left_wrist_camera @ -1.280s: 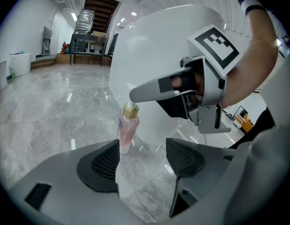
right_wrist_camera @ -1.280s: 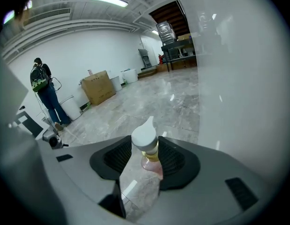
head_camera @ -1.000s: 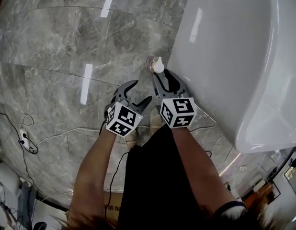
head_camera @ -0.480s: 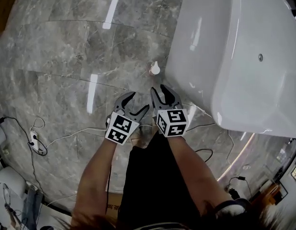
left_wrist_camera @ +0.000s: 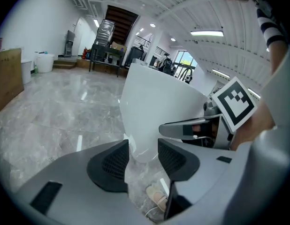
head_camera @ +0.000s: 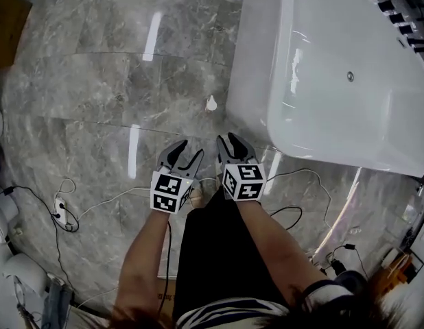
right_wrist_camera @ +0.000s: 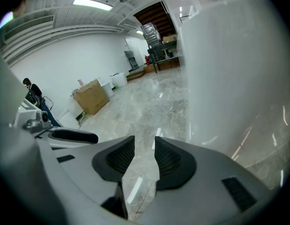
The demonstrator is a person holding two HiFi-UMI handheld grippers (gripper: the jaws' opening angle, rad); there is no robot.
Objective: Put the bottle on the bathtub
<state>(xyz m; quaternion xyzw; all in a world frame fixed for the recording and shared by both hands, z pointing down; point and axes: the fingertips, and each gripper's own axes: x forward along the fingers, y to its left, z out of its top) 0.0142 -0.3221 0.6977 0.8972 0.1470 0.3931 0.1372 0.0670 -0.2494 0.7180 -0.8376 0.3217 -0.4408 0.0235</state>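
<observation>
Standing on a polished grey marble floor at the near left corner of a white bathtub, holding the left gripper and the right gripper side by side at arm's length, both angling forward and down. Having just been drawing both claws narrower, with each one now part-spread and pinching nothing. Showing only tub wall, floor and a foot through the left gap in the left gripper view, and only bare floor through the slimmer right gap in the right gripper view.

Looking down on the bottle, small and pale, resting on the floor ahead of both grippers and well apart from them. Sitting near the foot of the bathtub's curved outer wall, not up on its rim, and too small to tell whether touching that wall. Facing a broad, smooth rim running along the tub's left side and rounding the near end just right of the right gripper.

Having wide open floor to the left and ahead, bounded only by a brown box at the far upper-left edge. Contending with clutter nearer the feet: cables and a power strip trailing at lower left, and more cables looping along the floor below the tub's near end at right.
</observation>
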